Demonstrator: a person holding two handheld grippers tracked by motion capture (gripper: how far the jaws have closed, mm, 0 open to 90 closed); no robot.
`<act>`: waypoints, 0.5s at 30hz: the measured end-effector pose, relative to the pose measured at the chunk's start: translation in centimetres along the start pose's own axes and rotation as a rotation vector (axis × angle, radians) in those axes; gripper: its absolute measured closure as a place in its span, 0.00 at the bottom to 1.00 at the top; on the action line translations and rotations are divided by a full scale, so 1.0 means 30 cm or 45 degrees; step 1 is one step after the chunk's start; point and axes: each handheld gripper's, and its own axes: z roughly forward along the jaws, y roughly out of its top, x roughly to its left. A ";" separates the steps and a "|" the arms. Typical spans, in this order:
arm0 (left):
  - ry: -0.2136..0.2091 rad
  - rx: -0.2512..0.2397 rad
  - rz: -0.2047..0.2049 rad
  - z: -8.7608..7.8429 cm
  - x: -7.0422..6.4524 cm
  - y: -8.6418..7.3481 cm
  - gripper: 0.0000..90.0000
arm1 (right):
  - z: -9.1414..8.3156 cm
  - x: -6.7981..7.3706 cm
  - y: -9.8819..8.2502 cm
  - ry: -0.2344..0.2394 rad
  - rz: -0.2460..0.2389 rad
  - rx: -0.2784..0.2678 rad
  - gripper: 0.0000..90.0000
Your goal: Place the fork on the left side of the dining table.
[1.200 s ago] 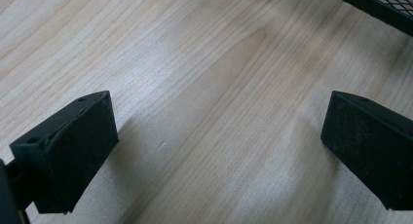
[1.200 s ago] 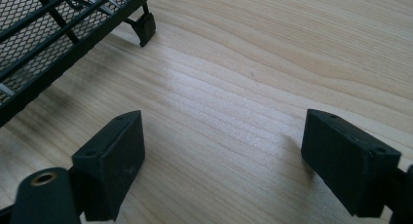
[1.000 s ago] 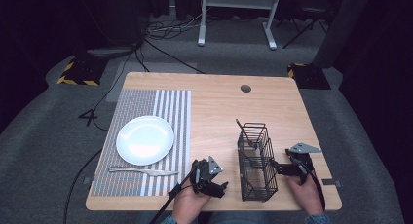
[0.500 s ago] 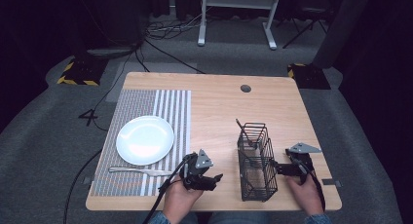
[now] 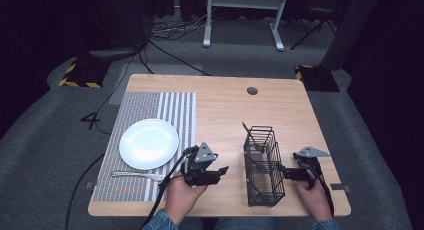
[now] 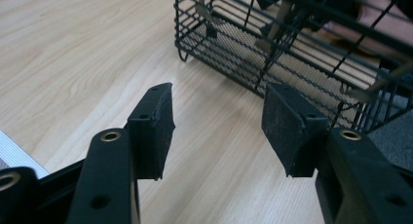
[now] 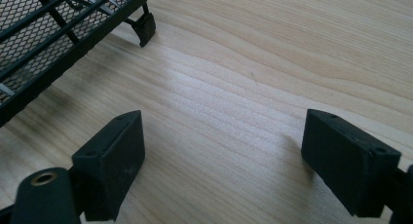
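Observation:
A black wire basket (image 5: 263, 165) stands on the wooden table (image 5: 225, 105) with utensils in it; one handle (image 5: 250, 132) sticks out at its far left corner. My left gripper (image 5: 220, 172) hovers above the table just left of the basket, pointing at it. Its jaws have just been closing and stand half open with nothing between them (image 6: 219, 112); the basket (image 6: 272, 44) lies ahead. My right gripper (image 5: 282, 172) rests low at the basket's right side, open wide (image 7: 224, 136) over bare wood, with the basket's foot (image 7: 143, 27) beyond it.
A striped placemat (image 5: 150, 105) covers the table's left part. It carries a white plate (image 5: 148, 143) and, nearer the front edge, a fork (image 5: 137, 175). A round cable hole (image 5: 252, 90) sits near the far edge. Dark floor and cables surround the table.
My left gripper has risen off the table and drifted slightly left, and its jaws have narrowed. The right gripper, basket, plate and fork have kept still.

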 end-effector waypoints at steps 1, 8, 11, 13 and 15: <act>-0.003 -0.006 0.005 -0.003 -0.002 0.009 0.54 | 0.000 0.000 0.000 0.000 0.000 0.000 0.18; 0.066 -0.070 0.042 -0.026 0.011 0.056 0.57 | 0.000 0.000 0.000 0.000 -0.001 0.000 0.18; 0.081 -0.093 0.012 -0.034 0.040 0.078 0.58 | 0.000 0.000 0.000 -0.001 0.001 0.000 0.18; 0.079 -0.098 0.003 -0.037 0.060 0.098 0.59 | 0.000 0.000 0.000 -0.003 0.003 0.000 0.18; 0.069 -0.100 -0.002 -0.036 0.073 0.116 0.61 | 0.000 0.000 0.000 -0.004 0.003 0.000 0.18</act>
